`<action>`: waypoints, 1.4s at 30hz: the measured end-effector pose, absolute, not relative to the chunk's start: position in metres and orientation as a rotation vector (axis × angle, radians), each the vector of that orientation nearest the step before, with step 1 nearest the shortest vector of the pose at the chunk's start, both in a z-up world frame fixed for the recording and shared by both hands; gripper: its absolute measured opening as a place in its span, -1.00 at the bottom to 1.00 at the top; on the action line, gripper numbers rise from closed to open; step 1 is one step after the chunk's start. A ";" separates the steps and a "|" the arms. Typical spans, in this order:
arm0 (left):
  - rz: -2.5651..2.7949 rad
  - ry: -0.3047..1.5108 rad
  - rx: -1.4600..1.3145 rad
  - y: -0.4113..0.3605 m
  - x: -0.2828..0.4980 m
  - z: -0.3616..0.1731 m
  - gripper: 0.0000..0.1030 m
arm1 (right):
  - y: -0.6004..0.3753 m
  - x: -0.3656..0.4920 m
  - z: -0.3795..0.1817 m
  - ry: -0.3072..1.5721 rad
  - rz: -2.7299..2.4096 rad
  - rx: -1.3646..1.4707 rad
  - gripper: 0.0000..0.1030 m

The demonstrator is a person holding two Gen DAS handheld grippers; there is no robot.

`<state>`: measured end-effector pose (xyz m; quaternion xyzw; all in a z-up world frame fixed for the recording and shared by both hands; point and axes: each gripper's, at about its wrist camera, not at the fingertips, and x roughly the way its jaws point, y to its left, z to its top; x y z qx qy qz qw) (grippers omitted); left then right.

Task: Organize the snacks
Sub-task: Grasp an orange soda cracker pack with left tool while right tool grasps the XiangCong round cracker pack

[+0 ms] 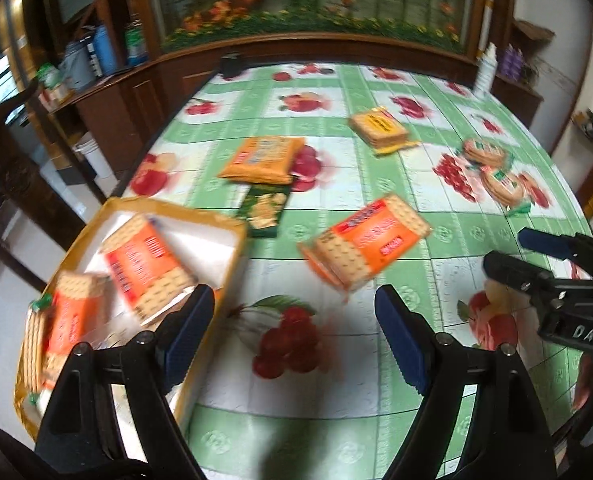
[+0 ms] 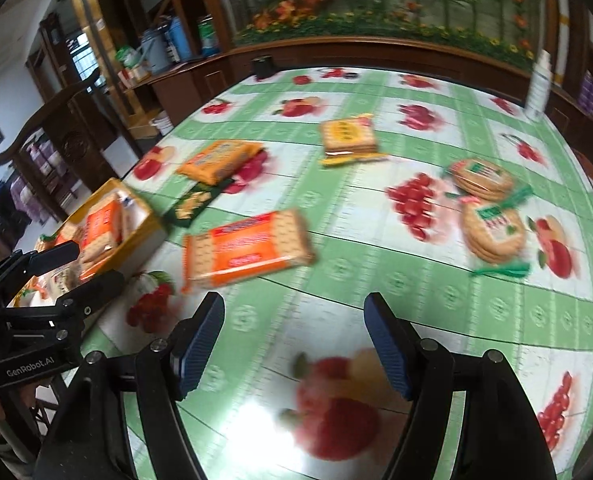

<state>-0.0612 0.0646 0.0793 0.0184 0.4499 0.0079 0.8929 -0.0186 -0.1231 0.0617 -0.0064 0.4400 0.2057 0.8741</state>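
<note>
Two hand-held grippers hang over a fruit-print tablecloth. The left gripper stands wide with nothing between its fingers, beside a yellow box at the table's left edge that holds two orange cracker packs. The right gripper is likewise parted and empty. Just beyond both lies another orange cracker pack. Farther off are a dark green packet, an orange biscuit pack, a yellow sandwich-biscuit pack and two packs of round biscuits.
</note>
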 end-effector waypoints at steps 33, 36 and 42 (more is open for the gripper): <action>-0.267 1.164 0.307 -0.009 0.049 0.016 0.66 | -0.246 0.092 0.062 0.890 0.194 0.080 0.60; -0.265 1.174 0.276 -0.006 0.049 0.014 0.67 | -0.225 0.119 0.067 0.886 0.261 -0.097 0.62; -0.291 1.198 0.212 -0.003 0.051 0.010 0.74 | -0.198 0.167 0.048 1.003 0.345 -0.297 0.63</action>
